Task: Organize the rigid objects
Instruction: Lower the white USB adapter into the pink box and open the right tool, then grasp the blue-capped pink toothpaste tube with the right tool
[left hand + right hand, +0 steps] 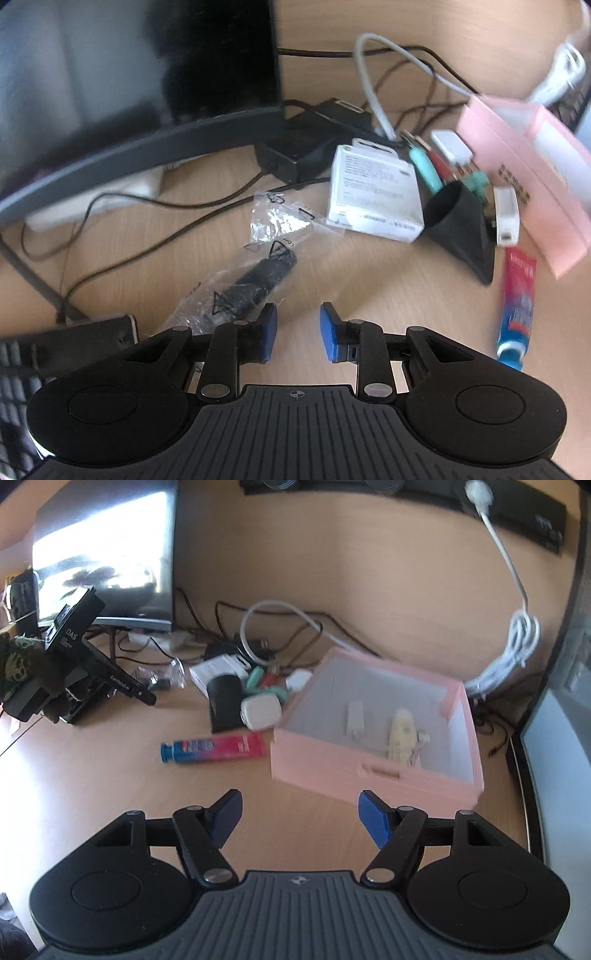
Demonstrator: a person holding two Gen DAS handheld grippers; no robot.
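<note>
My right gripper (300,821) hangs with its jaws wide and empty over the desk (110,794), in front of the pink box (314,771). A white adapter (355,718) and a yellow bottle (399,738) lie inside it. A toothpaste tube (214,750) lies just left of the box, by a white charger (260,712). My left gripper (298,330) is narrow, nothing between the pads, beside a bagged black part (264,278). A white carton (375,194) lies beyond it
</note>
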